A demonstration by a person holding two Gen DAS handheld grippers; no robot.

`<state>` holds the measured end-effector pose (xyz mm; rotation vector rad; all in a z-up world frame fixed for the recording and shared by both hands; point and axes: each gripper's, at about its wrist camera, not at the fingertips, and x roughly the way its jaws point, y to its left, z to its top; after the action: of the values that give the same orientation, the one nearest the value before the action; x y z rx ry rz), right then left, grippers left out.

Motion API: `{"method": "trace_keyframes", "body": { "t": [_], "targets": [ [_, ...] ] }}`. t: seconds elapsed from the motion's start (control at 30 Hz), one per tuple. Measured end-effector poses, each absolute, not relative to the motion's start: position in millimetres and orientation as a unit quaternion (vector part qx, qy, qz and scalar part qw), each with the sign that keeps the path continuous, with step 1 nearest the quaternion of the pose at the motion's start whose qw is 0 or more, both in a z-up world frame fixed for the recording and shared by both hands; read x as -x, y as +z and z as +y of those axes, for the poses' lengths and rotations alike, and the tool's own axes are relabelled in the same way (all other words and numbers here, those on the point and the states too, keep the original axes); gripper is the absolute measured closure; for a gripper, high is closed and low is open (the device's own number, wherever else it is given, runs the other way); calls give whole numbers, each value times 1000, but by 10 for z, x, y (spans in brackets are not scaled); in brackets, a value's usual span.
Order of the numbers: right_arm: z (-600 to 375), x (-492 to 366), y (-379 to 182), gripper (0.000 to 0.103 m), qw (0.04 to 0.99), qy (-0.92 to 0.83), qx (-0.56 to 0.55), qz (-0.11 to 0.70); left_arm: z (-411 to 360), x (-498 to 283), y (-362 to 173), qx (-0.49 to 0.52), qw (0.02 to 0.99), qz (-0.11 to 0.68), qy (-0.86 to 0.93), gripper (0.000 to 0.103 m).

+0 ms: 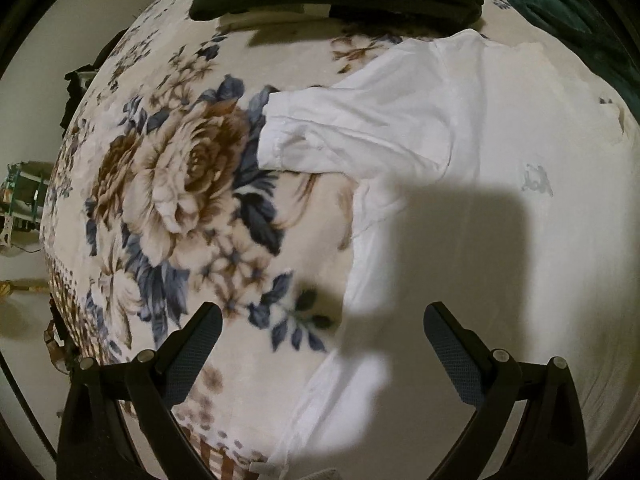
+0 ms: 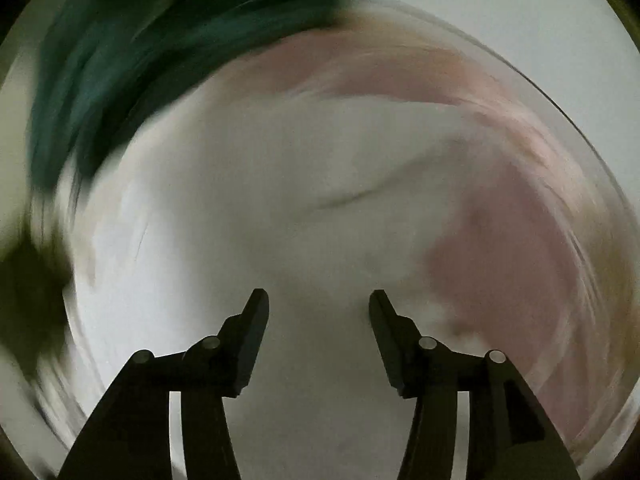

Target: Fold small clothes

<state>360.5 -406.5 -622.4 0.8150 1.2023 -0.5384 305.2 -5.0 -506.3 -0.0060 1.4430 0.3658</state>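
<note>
only the left view shows the white shirt sharply on the floral blanket; left gripper wide open, right gripper parted, both empty above it.

The left wrist view is fairly sharp and evenly lit from above, and a hard-edged blocky shadow falls on the white shirt just ahead of the left gripper. Fisheye bending curves the edges, with dark vignette corners. The right wrist view is dim and heavily motion-smeared; only the right gripper stays crisp.
</note>
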Motion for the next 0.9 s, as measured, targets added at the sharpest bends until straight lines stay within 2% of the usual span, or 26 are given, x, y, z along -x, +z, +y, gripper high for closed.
{"method": "trace_keyframes", "body": {
  "t": [0.07,0.2,0.23,0.27,0.3,0.4,0.47,0.57,0.7,0.8,0.9],
  "targets": [
    [-4533,-3384,-6365,48,675,-298,-447,506,-71,-3111,-5092,8,737,656,163,0],
    [-4836,-3359,-6742,49,636,-299,-512,493,-216,-3256,-5109,16,744,651,152,0],
    [-4808,-3405,-6790,56,640,-292,-509,495,-262,-3284,-5102,15,746,649,149,0],
    [-4758,-3449,-6766,85,658,-290,-490,492,-299,-3301,-5095,14,747,648,146,0],
    [-4750,-3496,-6724,99,674,-290,-468,493,-336,-3315,-5087,13,749,647,143,0],
    [-4522,-3642,-6446,101,726,-298,-384,488,-412,-3318,-5066,3,751,646,137,0],
    [-4269,-3792,-6180,101,775,-288,-283,486,-417,-3293,-5062,-2,751,645,138,0],
    [-3263,-4041,-5884,101,850,-215,-46,480,-353,-3237,-5083,-4,748,648,145,0],
    [-1963,-4001,-6111,101,848,-85,199,484,-232,-3165,-5138,-5,740,654,157,0],
    [-1413,-3869,-6494,101,796,-17,271,541,-111,-3094,-5187,-11,733,660,165,0],
    [-1332,-3697,-6597,96,781,-1,248,573,31,-3020,-5213,-15,729,662,172,0]
  ]
}}
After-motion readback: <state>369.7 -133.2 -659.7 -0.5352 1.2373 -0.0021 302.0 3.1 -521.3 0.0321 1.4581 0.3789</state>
